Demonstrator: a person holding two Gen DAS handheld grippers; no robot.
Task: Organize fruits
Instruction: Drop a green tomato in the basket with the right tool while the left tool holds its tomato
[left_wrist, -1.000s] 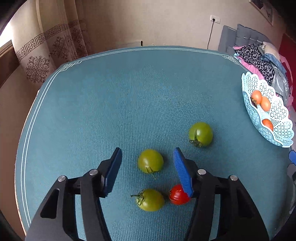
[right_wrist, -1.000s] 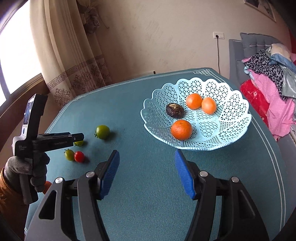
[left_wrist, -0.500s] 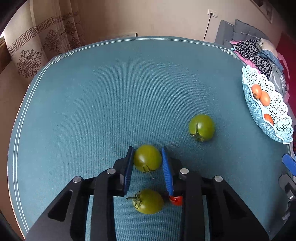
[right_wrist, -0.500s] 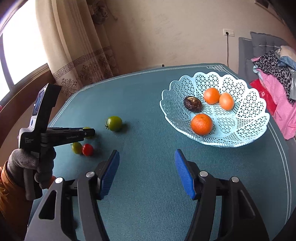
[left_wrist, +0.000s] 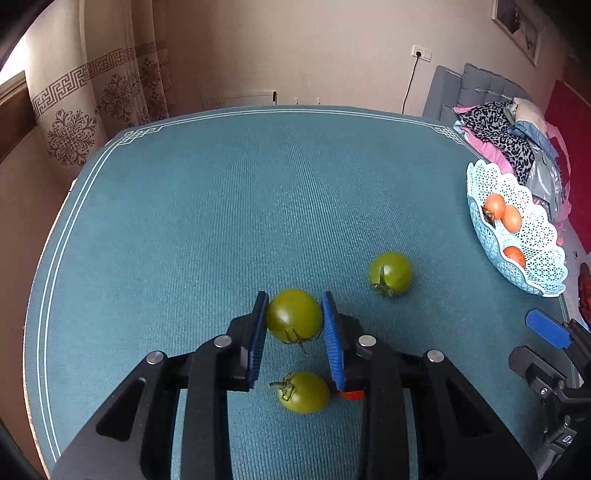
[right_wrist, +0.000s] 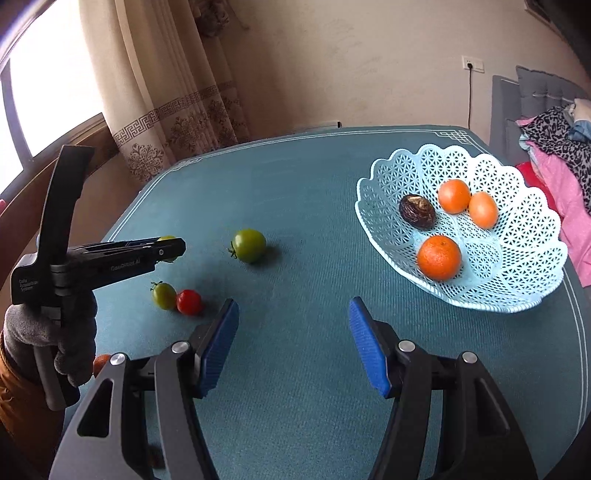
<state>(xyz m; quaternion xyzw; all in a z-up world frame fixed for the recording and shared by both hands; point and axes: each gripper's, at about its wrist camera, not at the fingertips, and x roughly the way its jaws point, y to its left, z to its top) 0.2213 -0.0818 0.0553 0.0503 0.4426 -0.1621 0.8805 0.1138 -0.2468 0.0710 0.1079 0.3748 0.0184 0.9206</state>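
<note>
My left gripper (left_wrist: 294, 314) is shut on a green tomato (left_wrist: 293, 315) and holds it just above the teal table; it also shows in the right wrist view (right_wrist: 168, 249). Below it lie a second green tomato (left_wrist: 303, 392) and a red tomato (left_wrist: 351, 394), mostly hidden behind the right finger. A third green tomato (left_wrist: 390, 273) lies to the right. A light blue lattice basket (right_wrist: 528, 221) at the right holds oranges (right_wrist: 439, 257) and a dark brown fruit (right_wrist: 416, 211). My right gripper (right_wrist: 293, 317) is open and empty above the table between the tomatoes and the basket.
A teal table cloth (left_wrist: 221, 203) with a white border covers the table. Curtains (right_wrist: 166, 92) hang at the back left. A pile of clothes (right_wrist: 557, 155) lies on a sofa beyond the table's right edge. A gloved hand (right_wrist: 48, 339) holds the left gripper.
My left gripper closed on the green tomato and lifted it slightly off the table. My right gripper shifted a little to the left, so the basket now sits further right in its view.
</note>
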